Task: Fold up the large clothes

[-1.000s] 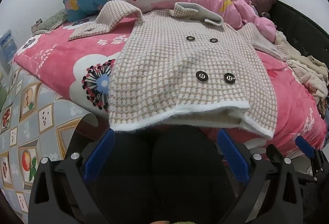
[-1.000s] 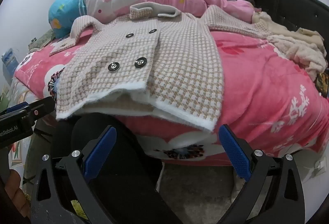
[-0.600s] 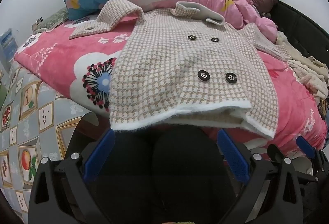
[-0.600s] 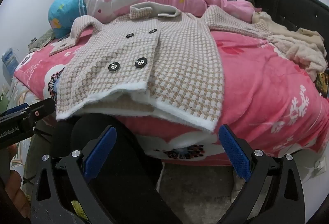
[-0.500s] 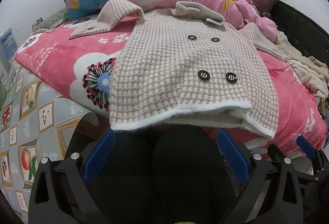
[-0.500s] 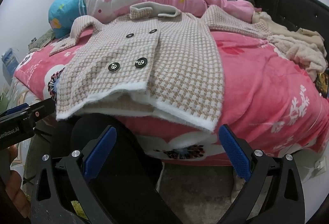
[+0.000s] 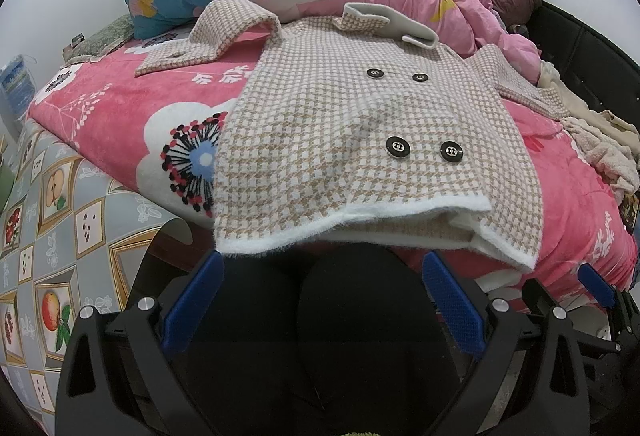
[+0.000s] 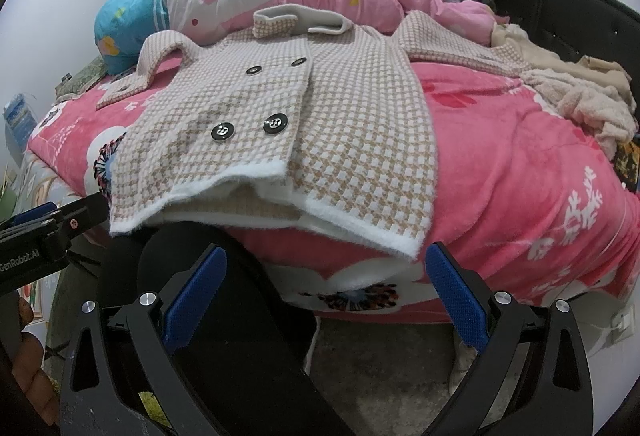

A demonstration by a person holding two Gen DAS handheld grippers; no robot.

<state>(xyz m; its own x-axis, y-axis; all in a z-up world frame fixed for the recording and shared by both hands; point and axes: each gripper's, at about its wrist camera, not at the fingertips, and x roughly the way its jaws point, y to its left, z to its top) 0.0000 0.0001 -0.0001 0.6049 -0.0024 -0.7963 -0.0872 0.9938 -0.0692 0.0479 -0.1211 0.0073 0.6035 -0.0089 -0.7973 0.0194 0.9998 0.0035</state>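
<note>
Lying buttoned on the pink bed, your checked coat spreads its sleeves toward 10 and 2 o'clock, white hem overhanging the near edge. Your left hand-held gripper and right hand-held gripper both gape wide, empty, held level just below that hem.

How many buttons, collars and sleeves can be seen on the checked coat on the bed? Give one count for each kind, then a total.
Checked coat:
Buttons: 4
Collars: 1
Sleeves: 2
Total: 7
</note>
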